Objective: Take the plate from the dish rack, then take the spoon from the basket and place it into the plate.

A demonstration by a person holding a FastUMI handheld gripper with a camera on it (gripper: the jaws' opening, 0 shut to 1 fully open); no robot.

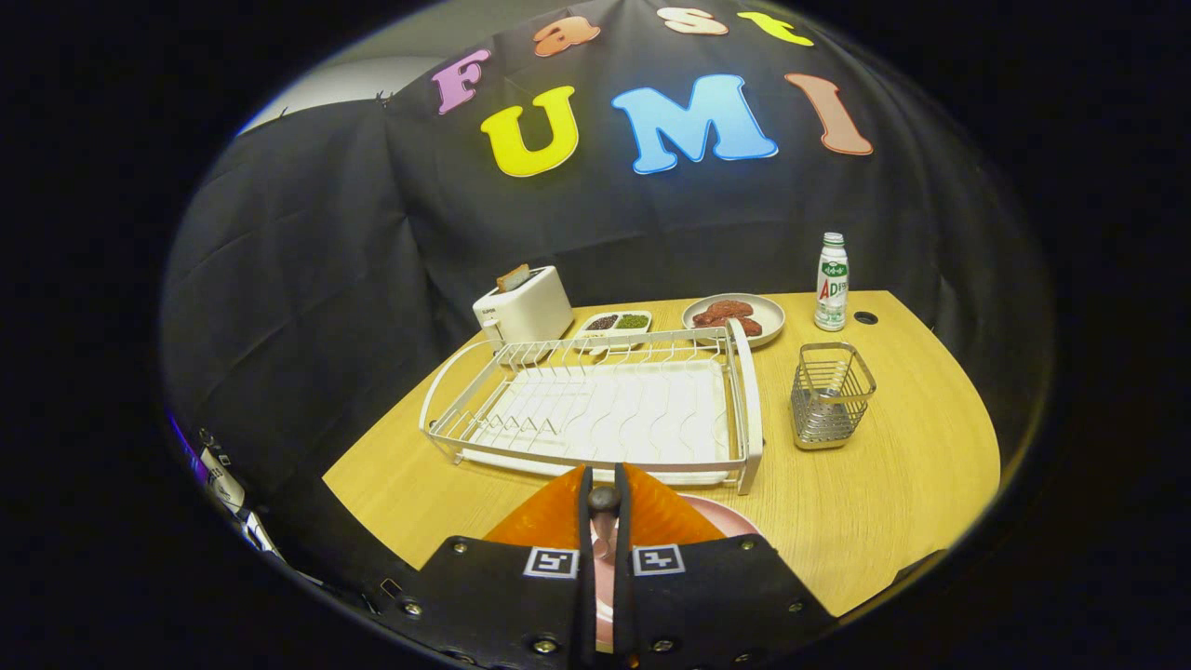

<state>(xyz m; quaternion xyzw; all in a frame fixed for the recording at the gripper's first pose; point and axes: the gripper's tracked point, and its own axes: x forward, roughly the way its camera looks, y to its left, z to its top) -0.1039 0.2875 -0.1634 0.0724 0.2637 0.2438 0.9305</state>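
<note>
The gripper (604, 510) pinches the spoon (604, 502) tight between its fingers, right over the pink plate (721, 516), with the rack (595, 409) just beyond.

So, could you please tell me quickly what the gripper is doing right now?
Gripper: closed on the spoon, its dark handle end pinched between both fingers, above the pink plate, in front of the dish rack.

White toaster (523, 304) with a slice of bread in its slot, two-part tray of grains (615, 323), plate of brown meat (737, 316), small white bottle (832, 282), all along the far side of the wooden surface (893, 484)
</note>
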